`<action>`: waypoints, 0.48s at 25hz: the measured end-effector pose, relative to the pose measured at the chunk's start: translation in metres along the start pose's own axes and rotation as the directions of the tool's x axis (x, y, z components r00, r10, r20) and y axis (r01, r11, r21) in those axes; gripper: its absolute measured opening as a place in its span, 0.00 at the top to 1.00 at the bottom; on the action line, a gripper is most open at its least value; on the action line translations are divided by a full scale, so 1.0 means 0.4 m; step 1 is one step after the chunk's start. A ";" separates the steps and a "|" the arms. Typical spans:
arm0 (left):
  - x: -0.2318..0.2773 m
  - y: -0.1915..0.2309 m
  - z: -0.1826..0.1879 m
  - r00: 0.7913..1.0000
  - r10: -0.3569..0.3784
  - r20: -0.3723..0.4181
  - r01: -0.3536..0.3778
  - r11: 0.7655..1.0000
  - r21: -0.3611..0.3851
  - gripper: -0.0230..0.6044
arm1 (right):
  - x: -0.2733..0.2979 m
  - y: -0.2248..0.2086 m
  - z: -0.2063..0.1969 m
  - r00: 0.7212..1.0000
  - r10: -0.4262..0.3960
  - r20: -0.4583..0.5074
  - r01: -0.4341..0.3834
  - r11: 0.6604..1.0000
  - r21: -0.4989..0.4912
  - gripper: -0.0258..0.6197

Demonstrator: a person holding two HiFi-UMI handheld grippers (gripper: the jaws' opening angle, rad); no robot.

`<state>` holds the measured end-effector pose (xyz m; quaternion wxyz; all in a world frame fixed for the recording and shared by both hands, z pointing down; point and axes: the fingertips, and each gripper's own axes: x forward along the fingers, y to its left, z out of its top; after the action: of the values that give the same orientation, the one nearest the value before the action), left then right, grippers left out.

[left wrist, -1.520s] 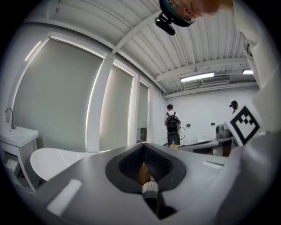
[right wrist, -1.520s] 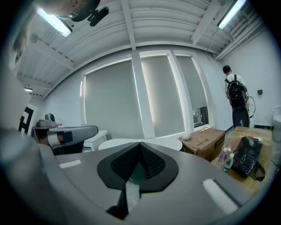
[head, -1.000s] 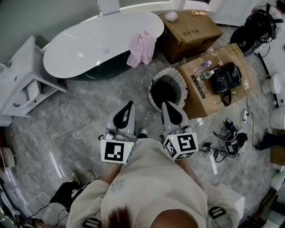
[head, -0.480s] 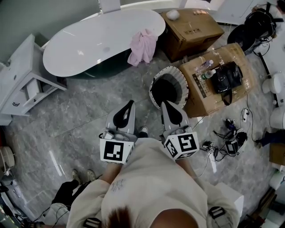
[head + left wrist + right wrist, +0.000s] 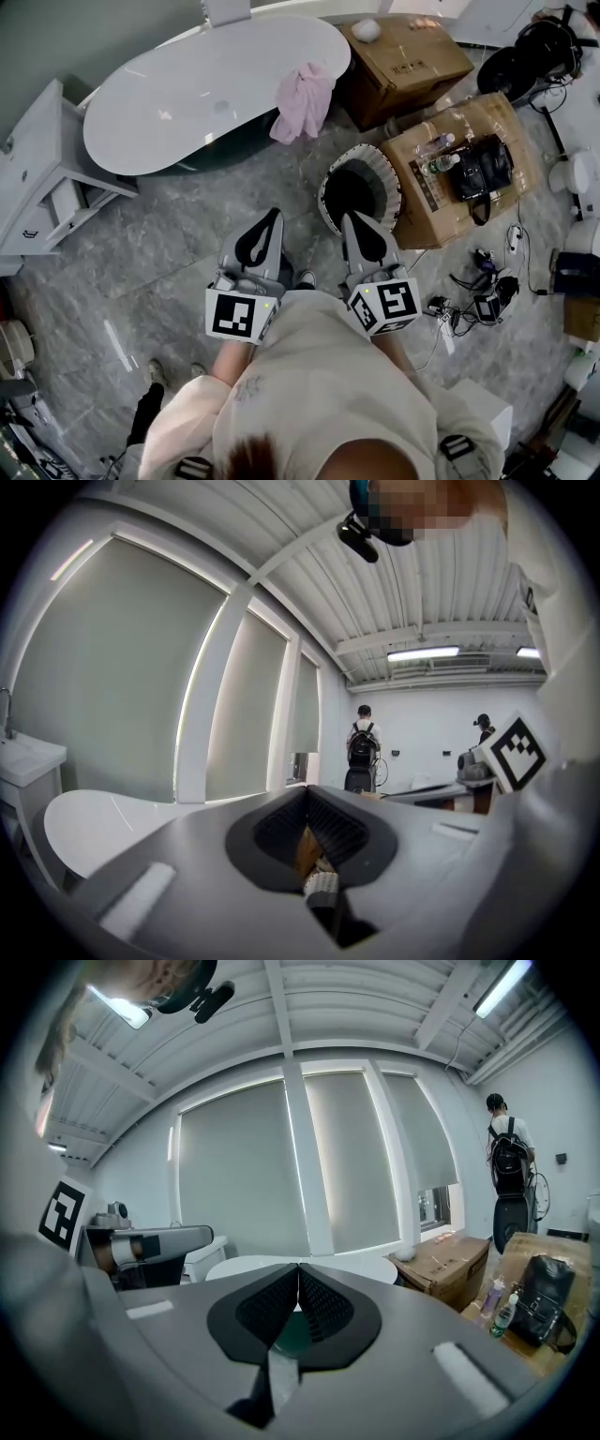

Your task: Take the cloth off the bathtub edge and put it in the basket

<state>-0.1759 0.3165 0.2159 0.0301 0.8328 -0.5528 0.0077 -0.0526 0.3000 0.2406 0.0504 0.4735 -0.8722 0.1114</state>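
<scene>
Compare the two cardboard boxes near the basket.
The far box stands beside the bathtub and carries a small white object; the near box stands beside the basket and carries a black bag and bottles. The far box looks darker brown, the near box paler. Both are closed cardboard on the floor.

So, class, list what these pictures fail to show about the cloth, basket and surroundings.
Basket inside: head view, too dark to see contents.
Cloth underside: head view, covered by its own folds.
Bottle labels: head view, too small.
White fixture behind the bathtub: head view, cut by top edge.
</scene>
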 end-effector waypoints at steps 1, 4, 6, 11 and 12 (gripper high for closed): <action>0.013 0.020 0.007 1.000 -0.006 0.005 0.006 1.000 0.002 0.89 | 0.021 0.001 0.008 1.000 -0.003 0.001 0.003 1.000 -0.003 0.96; 0.047 0.084 0.015 1.000 -0.017 0.012 0.017 1.000 -0.001 0.89 | 0.086 0.004 0.027 1.000 -0.021 0.007 0.021 1.000 -0.006 0.96; 0.065 0.123 0.013 1.000 -0.022 0.012 0.022 1.000 -0.006 0.89 | 0.125 0.006 0.032 0.999 -0.036 0.011 0.036 0.999 0.000 0.96; 0.106 0.190 0.009 0.999 -0.053 -0.001 0.053 0.999 0.005 0.89 | 0.202 0.022 0.036 0.998 -0.054 0.018 0.054 0.998 0.014 0.96; 0.112 0.201 0.006 0.998 -0.060 -0.007 0.060 0.998 0.005 0.89 | 0.215 0.024 0.036 0.998 -0.057 0.017 0.057 0.998 0.017 0.96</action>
<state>-0.2325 0.2441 0.2190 0.0301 0.8489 -0.5276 0.0111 -0.1072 0.2316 0.2420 0.0418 0.4996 -0.8578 0.1129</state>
